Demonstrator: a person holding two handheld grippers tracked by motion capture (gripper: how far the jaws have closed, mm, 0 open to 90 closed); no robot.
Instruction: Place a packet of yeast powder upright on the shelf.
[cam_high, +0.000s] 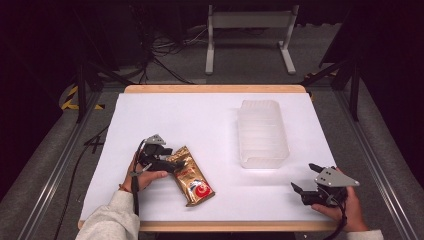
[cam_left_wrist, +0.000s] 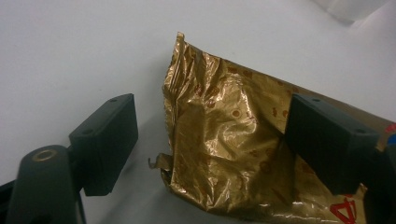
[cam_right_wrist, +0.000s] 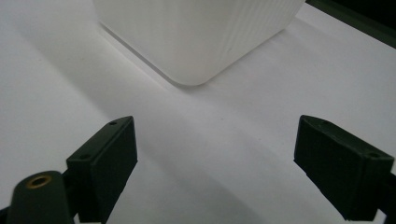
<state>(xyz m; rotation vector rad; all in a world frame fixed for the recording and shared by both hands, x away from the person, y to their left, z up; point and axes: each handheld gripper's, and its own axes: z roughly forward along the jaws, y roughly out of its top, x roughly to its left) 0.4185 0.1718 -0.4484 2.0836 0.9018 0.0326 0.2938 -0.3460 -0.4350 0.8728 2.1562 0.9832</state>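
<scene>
A lab-style recording bay, not a home or shop

A white-topped table (cam_high: 165, 115) with a wooden edge stands on grey carpet, fenced by bare metal rails (cam_high: 47, 175) and dark stands; black curtains close off the back, loose cables (cam_high: 165, 47) trail over the floor, yellow-black hazard tape (cam_high: 72, 97) marks a corner, and the white legs of another bench (cam_high: 250, 35) stand behind

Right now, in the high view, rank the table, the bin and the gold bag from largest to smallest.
1. Table, largest by far.
2. Bin, clear plastic, mid-sized.
3. Gold bag, smallest; it lies nearer the camera, yet looks smaller than the bin.
</scene>
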